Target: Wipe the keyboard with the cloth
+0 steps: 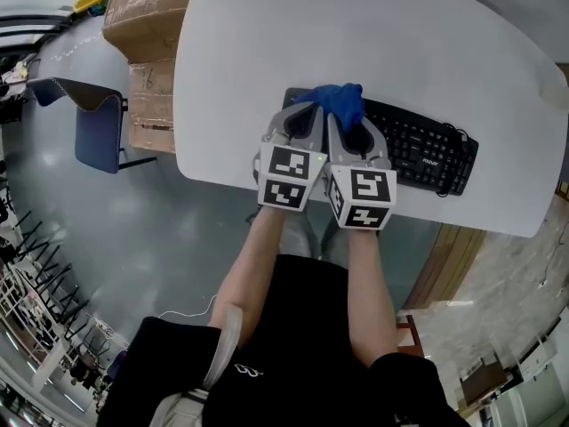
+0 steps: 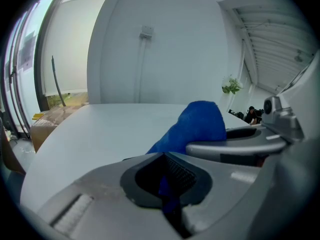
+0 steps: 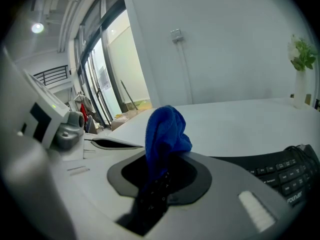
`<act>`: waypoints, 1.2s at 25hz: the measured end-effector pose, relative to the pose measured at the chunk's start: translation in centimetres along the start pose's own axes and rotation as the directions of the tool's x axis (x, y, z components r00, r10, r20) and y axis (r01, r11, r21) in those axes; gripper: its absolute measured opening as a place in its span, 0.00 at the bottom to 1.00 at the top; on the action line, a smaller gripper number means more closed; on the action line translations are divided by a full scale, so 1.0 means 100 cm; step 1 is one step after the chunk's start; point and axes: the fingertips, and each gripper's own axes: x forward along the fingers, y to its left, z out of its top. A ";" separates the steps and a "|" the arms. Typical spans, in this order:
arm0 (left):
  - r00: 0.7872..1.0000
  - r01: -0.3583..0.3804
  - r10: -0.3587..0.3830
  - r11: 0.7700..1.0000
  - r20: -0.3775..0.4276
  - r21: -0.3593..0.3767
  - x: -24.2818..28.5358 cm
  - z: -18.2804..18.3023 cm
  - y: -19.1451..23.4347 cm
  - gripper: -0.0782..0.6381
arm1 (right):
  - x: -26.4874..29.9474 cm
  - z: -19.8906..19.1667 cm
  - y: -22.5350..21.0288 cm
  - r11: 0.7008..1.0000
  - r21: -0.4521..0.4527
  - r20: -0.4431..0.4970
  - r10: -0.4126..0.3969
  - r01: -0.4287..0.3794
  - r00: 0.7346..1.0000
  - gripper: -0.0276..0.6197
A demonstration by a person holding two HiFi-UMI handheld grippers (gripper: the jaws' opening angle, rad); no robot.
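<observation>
The person's two forearms (image 1: pixel 311 274) reach forward from a dark-clothed torso at the near edge of the head view. Each hand carries a gripper, and the marker cubes (image 1: pixel 324 185) of the two sit side by side, touching or almost touching. The left gripper (image 1: pixel 307 118) has its jaws closed on a fold of the blue cloth (image 1: pixel 338 100); in the left gripper view a narrow blue strip is pinched between the pads and the rest of the cloth bulges up to the right. The right gripper (image 1: pixel 356 133) is also clamped on the cloth, which stands up in a bunch from between its jaws in the right gripper view. The cloth sits over the left end of the black keyboard (image 1: pixel 427 149); contact with the keys cannot be determined. The keyboard lies close to the near edge of the white table (image 1: pixel 356 25) and extends to the right. The remaining table surface is plain white with a curved outline. To the left, on the grey floor (image 1: pixel 107 238), stand a blue chair (image 1: pixel 96 132) and stacked cardboard boxes (image 1: pixel 147 16). Beyond the table are a white wall (image 3: pixel 225 44), a green plant (image 3: pixel 301 54) at the far right, and tall glazed panels (image 3: pixel 107 74) at the far left.
</observation>
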 end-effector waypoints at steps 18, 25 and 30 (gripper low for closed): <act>0.999 0.050 -0.050 0.998 -0.014 0.029 0.024 0.010 -0.053 0.10 | -0.029 -0.005 -0.052 0.999 0.012 -0.010 -0.053 0.053 0.999 0.18; 0.997 0.071 -0.070 0.997 -0.021 0.042 0.032 0.011 -0.072 0.10 | -0.040 -0.010 -0.070 0.997 0.025 -0.007 -0.073 0.074 0.997 0.18; 0.996 0.086 -0.085 0.995 -0.027 0.055 0.037 0.012 -0.087 0.10 | -0.048 -0.012 -0.082 0.995 0.035 -0.004 -0.095 0.095 0.996 0.18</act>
